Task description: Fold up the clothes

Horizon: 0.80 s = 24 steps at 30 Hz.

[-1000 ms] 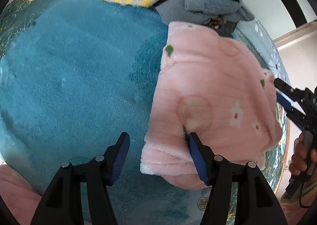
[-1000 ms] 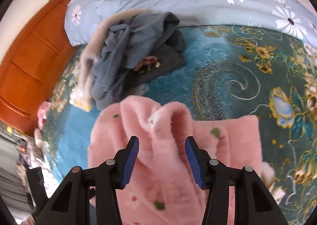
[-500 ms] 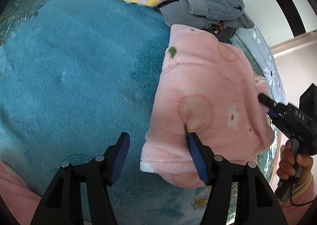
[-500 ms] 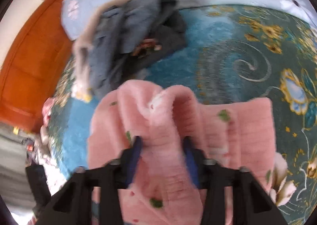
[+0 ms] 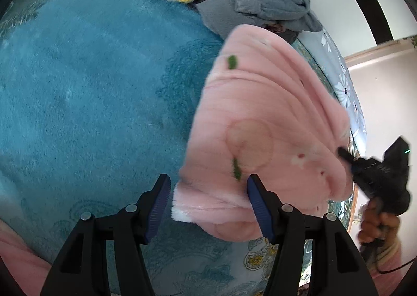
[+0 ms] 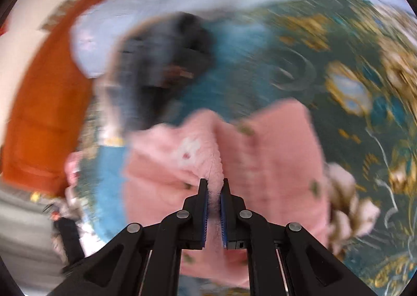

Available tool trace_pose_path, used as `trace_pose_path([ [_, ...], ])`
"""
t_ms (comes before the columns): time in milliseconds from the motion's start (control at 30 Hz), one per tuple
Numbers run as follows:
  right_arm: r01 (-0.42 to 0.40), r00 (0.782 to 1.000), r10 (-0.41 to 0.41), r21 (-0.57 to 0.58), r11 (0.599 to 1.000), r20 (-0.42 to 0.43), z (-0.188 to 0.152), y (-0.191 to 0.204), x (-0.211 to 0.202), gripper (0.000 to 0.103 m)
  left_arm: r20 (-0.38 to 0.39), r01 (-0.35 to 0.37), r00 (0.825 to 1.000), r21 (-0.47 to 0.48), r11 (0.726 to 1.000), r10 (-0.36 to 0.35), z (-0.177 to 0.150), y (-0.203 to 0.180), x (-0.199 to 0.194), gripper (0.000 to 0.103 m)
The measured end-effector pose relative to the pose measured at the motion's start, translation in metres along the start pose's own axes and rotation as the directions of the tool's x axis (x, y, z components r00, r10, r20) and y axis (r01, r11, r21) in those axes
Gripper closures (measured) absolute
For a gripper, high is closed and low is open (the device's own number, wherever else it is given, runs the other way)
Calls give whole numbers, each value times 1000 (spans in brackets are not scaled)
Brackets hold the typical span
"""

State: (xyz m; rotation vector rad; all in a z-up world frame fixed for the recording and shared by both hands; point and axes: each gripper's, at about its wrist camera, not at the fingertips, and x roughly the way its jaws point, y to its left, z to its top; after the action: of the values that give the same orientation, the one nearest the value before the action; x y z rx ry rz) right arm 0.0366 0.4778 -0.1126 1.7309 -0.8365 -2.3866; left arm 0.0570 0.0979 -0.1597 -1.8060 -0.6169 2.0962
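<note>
the pink fleece garment (image 5: 263, 124) is lying folded on the teal bedspread (image 5: 91, 82), near the grey clothes (image 5: 258, 6). the right gripper (image 6: 214, 191) is pinching its raised fold with jaws nearly closed; the left gripper (image 5: 208, 204) is hovering wide open at its near edge.

1. Both views are bright with soft daylight; in the left view a window (image 5: 336, 1) at the upper right is blown out white.
2. The left view is mostly sharp; the pink garment (image 5: 260, 124) smears at its right edge.
3. The right view is heavily motion-blurred; only the fingers (image 6: 204, 207) stay crisp.
4. Fisheye bending curves the bed (image 5: 91, 74), with black corners.
</note>
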Motion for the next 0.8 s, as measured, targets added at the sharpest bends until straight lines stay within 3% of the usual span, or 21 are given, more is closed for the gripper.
trace_pose_path([
  [167, 4, 1000, -4, -10, 1000, 16, 3, 3, 6, 89, -10, 0, 1000, -22, 1000, 0, 0, 0, 5, 41],
  [333, 17, 998, -14, -54, 998, 57, 13, 3, -1, 60, -20, 3, 1000, -28, 1000, -3, 0, -3, 10, 41],
  [667, -70, 998, 70, -75, 995, -9, 25, 17, 27, 60, -17, 6, 1000, -39, 999, -6, 0, -10, 14, 41],
  [800, -27, 999, 26, -46, 999, -40, 25, 6, 38, 62, -18, 13, 1000, -42, 999, -13, -2, -13, 16, 41],
])
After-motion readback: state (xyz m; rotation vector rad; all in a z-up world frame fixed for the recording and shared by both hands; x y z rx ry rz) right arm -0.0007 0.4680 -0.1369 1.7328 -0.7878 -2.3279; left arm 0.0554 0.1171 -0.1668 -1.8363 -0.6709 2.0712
